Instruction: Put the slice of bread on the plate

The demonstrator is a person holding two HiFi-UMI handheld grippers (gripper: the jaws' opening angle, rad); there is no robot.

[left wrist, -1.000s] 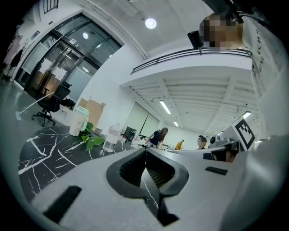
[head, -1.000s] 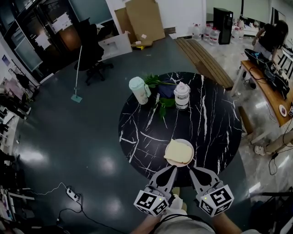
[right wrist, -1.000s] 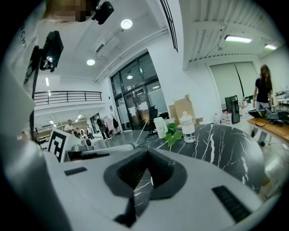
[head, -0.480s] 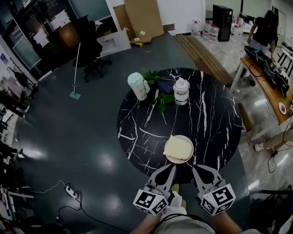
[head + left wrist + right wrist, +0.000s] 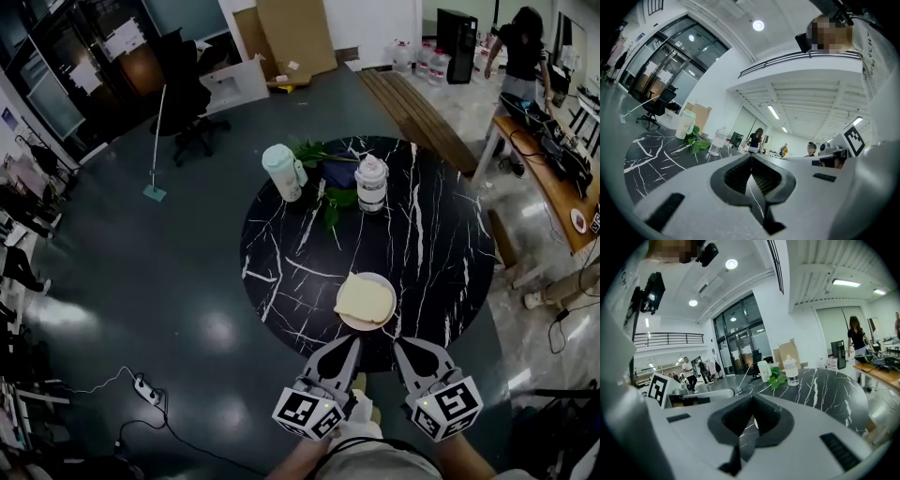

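Nearest the camera, both grippers hang side by side off the near edge of the table. The left gripper [image 5: 353, 343] has its jaws pressed together with nothing between them, and the right gripper [image 5: 397, 345] is clenched empty too (each one's own view shows the tips meeting). Just past their tips, the slice of bread [image 5: 365, 300] lies flat on the white plate [image 5: 390, 287], which sits near the front rim of the round black marble table [image 5: 427, 234]. Over on the far side of the table there's a pale green cup [image 5: 284, 173], some green leaves [image 5: 329, 208] and a clear jar [image 5: 372, 184] with a white lid. Way back, there's a black office chair [image 5: 190, 103], cardboard sheets [image 5: 295, 37] against the wall, and a person [image 5: 517, 52] standing by a desk.
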